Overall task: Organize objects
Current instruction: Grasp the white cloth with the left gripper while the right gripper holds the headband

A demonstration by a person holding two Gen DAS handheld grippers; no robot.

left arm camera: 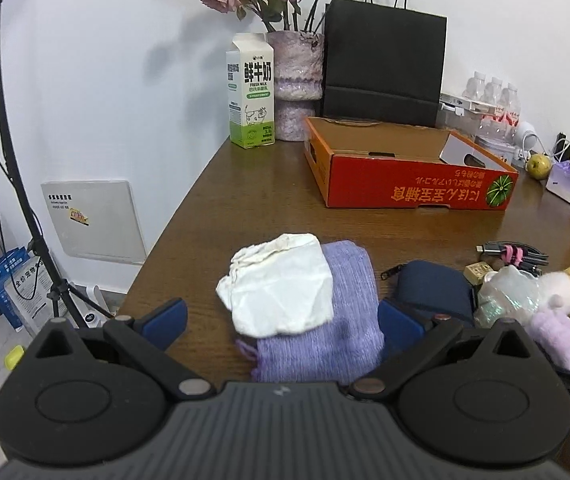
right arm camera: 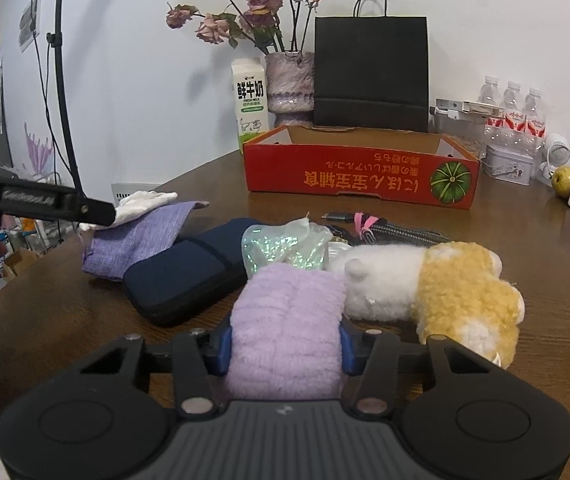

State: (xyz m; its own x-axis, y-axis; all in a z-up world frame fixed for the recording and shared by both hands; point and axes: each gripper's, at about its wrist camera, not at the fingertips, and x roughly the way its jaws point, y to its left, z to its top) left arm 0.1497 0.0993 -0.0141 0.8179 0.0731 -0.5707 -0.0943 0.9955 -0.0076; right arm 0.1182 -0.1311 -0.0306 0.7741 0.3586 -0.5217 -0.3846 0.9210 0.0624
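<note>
Both claws busy: right gripper (right arm camera: 285,350) clamps the fluffy lilac roll (right arm camera: 287,320); left gripper (left arm camera: 281,320) gapes wide around white pouch (left arm camera: 281,284) and purple cloth (left arm camera: 341,320), red box (left arm camera: 405,184) at one o'clock.

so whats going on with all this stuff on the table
A person is tidying a cluttered brown wooden table with a gripper in each hand. The right gripper is clamped on a fluffy lilac roll, beside a white and yellow plush toy. The left gripper is open over a white cloth pouch lying on a purple knitted cloth. The red cardboard tray behind looks like the likely destination.
</note>
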